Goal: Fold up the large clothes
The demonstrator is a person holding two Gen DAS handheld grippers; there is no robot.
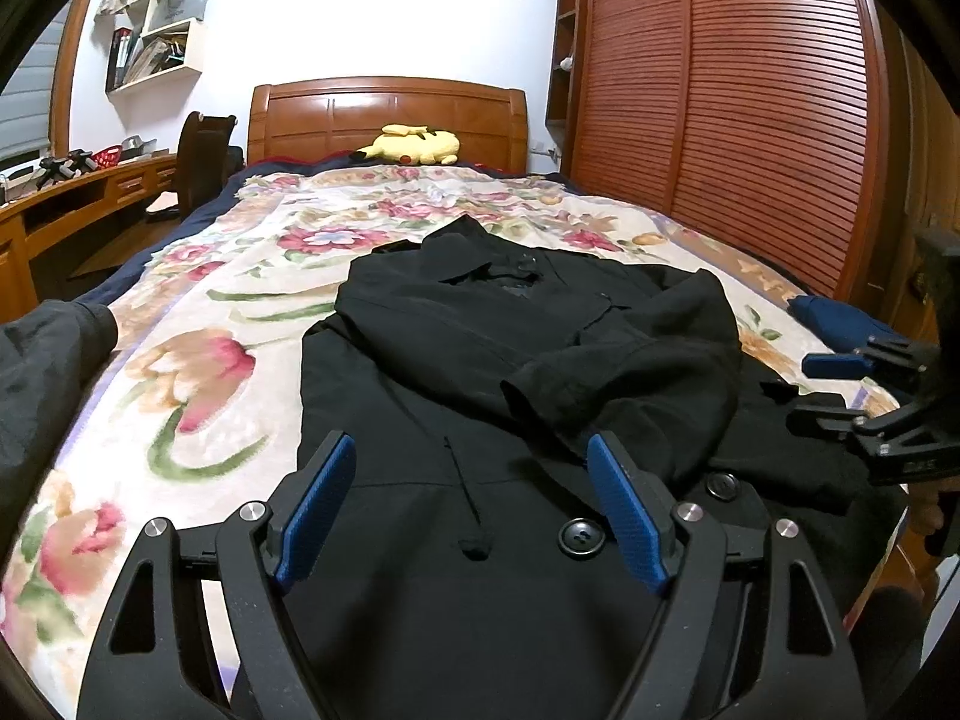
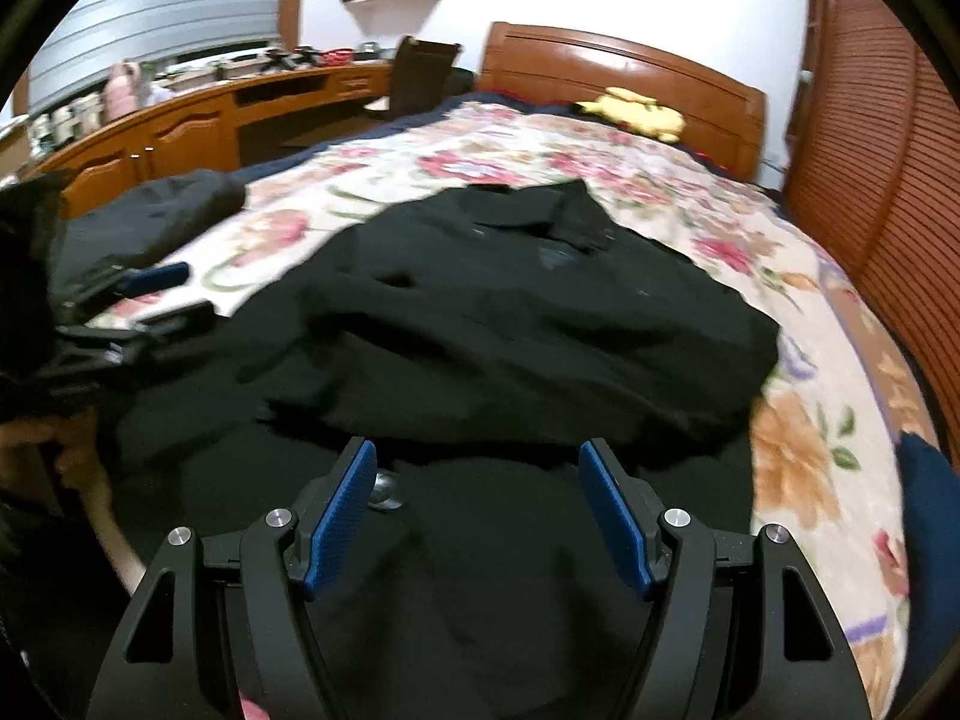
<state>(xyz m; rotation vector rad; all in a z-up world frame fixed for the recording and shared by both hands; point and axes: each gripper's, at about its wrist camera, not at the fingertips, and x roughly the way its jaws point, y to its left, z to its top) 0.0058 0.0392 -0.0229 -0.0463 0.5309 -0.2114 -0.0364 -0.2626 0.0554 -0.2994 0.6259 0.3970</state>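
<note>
A large black coat lies on the floral bedspread, collar toward the headboard, both sleeves folded across its chest. It has big black buttons near the hem. My left gripper is open and empty, just above the coat's lower part. My right gripper is open and empty over the hem on the right side; the coat fills that view. The right gripper also shows at the right edge of the left wrist view, and the left gripper at the left of the right wrist view.
A yellow plush toy lies by the wooden headboard. A slatted wardrobe stands right of the bed, a wooden desk and chair left. Another dark garment lies at the bed's left edge.
</note>
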